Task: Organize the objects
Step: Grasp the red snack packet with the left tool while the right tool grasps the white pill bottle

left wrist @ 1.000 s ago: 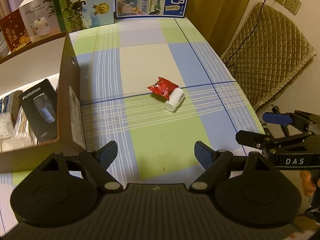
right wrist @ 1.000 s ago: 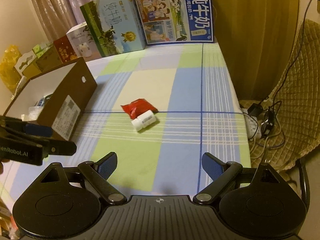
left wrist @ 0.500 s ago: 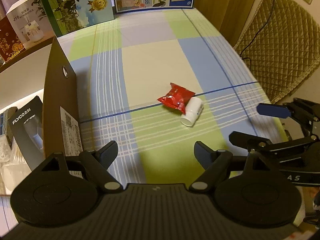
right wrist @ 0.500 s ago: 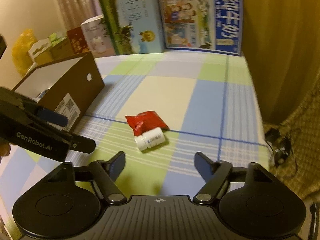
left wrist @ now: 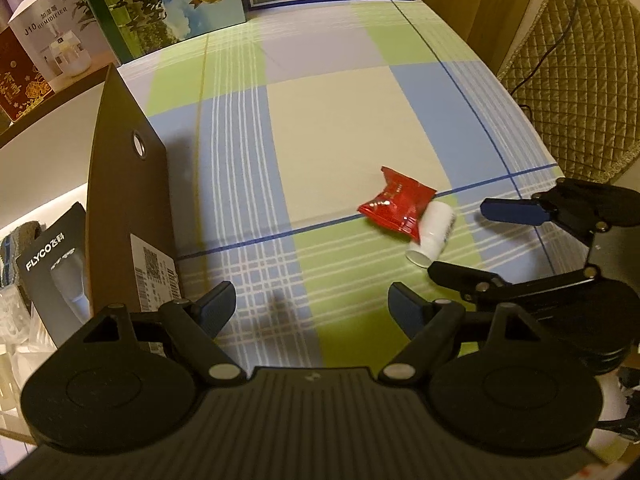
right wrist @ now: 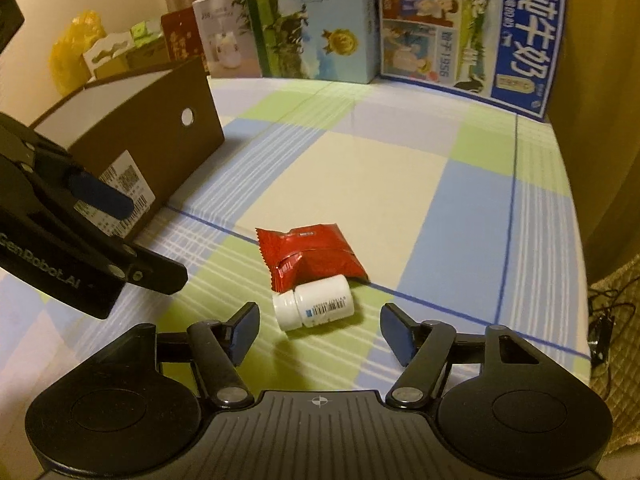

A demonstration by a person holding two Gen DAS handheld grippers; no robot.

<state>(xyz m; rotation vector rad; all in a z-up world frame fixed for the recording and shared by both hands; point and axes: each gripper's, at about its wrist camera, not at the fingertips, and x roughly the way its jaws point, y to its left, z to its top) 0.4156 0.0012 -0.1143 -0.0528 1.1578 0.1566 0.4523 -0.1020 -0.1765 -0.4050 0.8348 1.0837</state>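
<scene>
The right gripper (right wrist: 318, 334) hangs low over the desk (right wrist: 360, 184), which wears a checked cloth of cream, green and blue. Its jaws have just been closing but are still spread, with nothing pressed by either pad. Just ahead of them, slightly left of the midline, a small white bottle (right wrist: 314, 307) lies on its side, cap toward the left finger and barcode label facing up; it sits in front of the gap, apart from both fingers. Touching the bottle's far side is a red snack packet (right wrist: 310, 254), lying flat on the cloth.

The left gripper (left wrist: 310, 308) also points down at the desk with its jaws spread wide and empty. From its view the red packet and white bottle lie well ahead and to the right of the right finger, close to the right gripper's tips, which reach in from that side.

To the left of the left gripper's jaws stands an open brown cardboard box (left wrist: 128, 208) with a round hole and a shipping label on its side wall; a black FLYCO package (left wrist: 56, 264) leans inside it. Far beyond both jaws, at the desk's back edge, printed milk cartons (right wrist: 472, 28) and smaller boxes stand in a row
</scene>
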